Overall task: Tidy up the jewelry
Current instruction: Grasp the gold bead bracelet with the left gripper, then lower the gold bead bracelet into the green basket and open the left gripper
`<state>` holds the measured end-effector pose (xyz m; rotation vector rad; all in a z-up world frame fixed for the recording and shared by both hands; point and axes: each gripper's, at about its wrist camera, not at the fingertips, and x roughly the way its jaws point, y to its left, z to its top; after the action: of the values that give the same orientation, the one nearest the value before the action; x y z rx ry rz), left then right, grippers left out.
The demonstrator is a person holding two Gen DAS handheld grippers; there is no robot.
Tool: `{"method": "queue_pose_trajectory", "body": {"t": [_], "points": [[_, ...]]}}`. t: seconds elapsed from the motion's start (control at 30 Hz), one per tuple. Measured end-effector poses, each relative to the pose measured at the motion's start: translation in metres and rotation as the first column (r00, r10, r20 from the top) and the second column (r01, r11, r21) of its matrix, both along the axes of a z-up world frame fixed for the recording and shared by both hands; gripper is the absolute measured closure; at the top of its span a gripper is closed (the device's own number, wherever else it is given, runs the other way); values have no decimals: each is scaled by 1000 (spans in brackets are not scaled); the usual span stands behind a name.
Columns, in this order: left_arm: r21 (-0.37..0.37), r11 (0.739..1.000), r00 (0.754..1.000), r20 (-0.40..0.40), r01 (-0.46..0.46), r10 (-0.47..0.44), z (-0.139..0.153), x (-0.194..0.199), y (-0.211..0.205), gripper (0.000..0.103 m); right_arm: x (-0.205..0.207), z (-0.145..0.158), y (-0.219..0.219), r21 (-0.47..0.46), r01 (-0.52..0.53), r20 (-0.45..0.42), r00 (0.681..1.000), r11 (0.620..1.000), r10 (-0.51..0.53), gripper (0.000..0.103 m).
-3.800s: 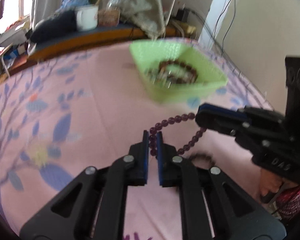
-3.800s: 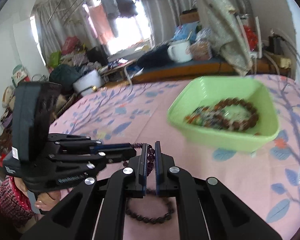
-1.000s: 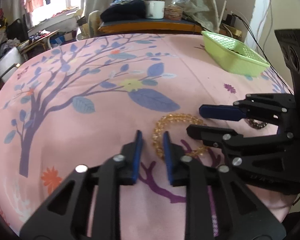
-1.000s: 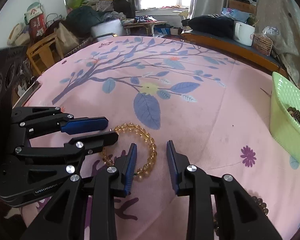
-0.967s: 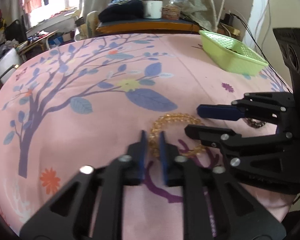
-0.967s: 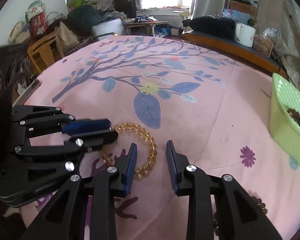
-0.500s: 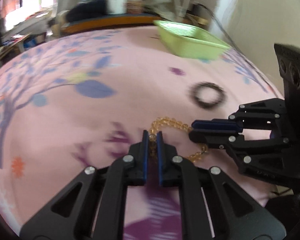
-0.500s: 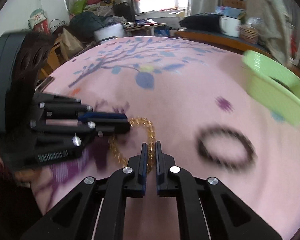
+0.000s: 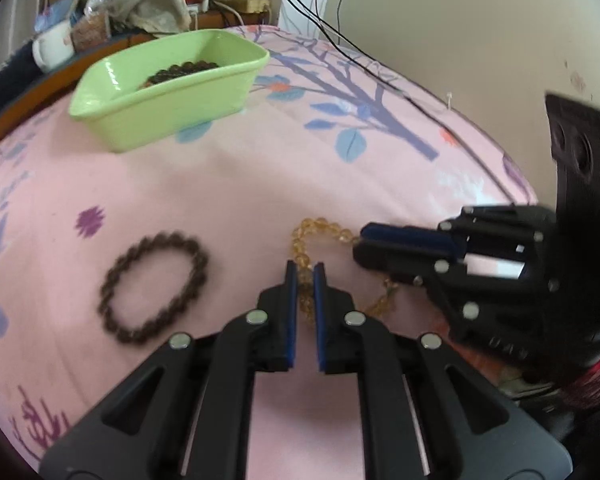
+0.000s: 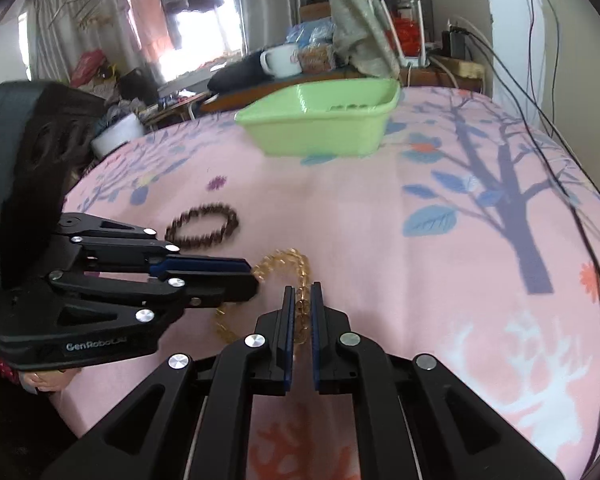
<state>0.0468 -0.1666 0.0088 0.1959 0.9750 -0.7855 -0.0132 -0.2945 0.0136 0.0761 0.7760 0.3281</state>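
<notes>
A yellow bead bracelet (image 9: 318, 229) is held between both grippers just above the pink tree-print cloth. My left gripper (image 9: 305, 270) is shut on one side of it; my right gripper (image 10: 301, 294) is shut on the other side, where the bracelet (image 10: 284, 260) loops forward. The right gripper also shows in the left wrist view (image 9: 364, 242), and the left gripper in the right wrist view (image 10: 252, 276). A dark brown bead bracelet (image 9: 154, 286) lies flat on the cloth to the left, also in the right wrist view (image 10: 202, 226). A green basket (image 9: 172, 92) with dark beads inside stands farther back.
The green basket also shows in the right wrist view (image 10: 320, 124). Behind the cloth surface a wooden shelf holds a white mug (image 10: 278, 62), bags and cables. Black cables (image 10: 540, 80) run along the right edge by the wall.
Both grippers closed on the yellow bracelet and carried it toward the green basket, which now looks much closer. The dark bracelet has come into view on the left.
</notes>
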Motion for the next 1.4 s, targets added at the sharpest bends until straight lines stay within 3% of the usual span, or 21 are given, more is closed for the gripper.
{"method": "queue_pose_trajectory", "body": {"t": [0.2,0.37,0.5,0.6,0.7,0.73,0.8,0.87,1.03,1.17,1.3,1.4], "points": [[-20,999,998,49,-33,34,33,31,4,96,20,32,-7,33,-1,111,994,999,-2,103],[-37,994,989,104,-101,105,65,80,7,96,65,65,-11,82,-31,191,982,996,15,103],[-39,985,976,135,-168,172,80,131,-1,96,125,80,-16,122,-40,187,982,992,16,103],[-20,971,958,164,-237,237,80,167,-6,96,175,75,-17,148,-38,134,991,988,18,103],[10,952,937,177,-307,301,65,201,-8,95,218,55,-20,186,3,84,996,983,-19,103],[52,937,928,172,-344,331,56,212,-8,88,224,50,-22,189,25,77,996,982,-40,103],[88,914,914,135,-396,383,45,222,0,87,228,42,-28,208,76,50,995,975,-88,103],[-16,916,909,111,-401,401,52,211,19,87,212,43,-35,288,58,57,995,956,-77,103],[-105,911,903,130,-398,409,63,153,56,87,162,46,-31,314,17,82,996,949,-45,103],[-94,914,902,147,-395,406,53,103,73,87,120,37,-18,357,-17,72,997,934,-9,103],[-53,908,901,114,-416,419,29,65,85,84,89,19,6,324,-16,23,1000,946,9,103],[-38,905,901,82,-423,425,15,49,93,68,74,8,18,284,-13,-6,1000,959,15,103]]}}
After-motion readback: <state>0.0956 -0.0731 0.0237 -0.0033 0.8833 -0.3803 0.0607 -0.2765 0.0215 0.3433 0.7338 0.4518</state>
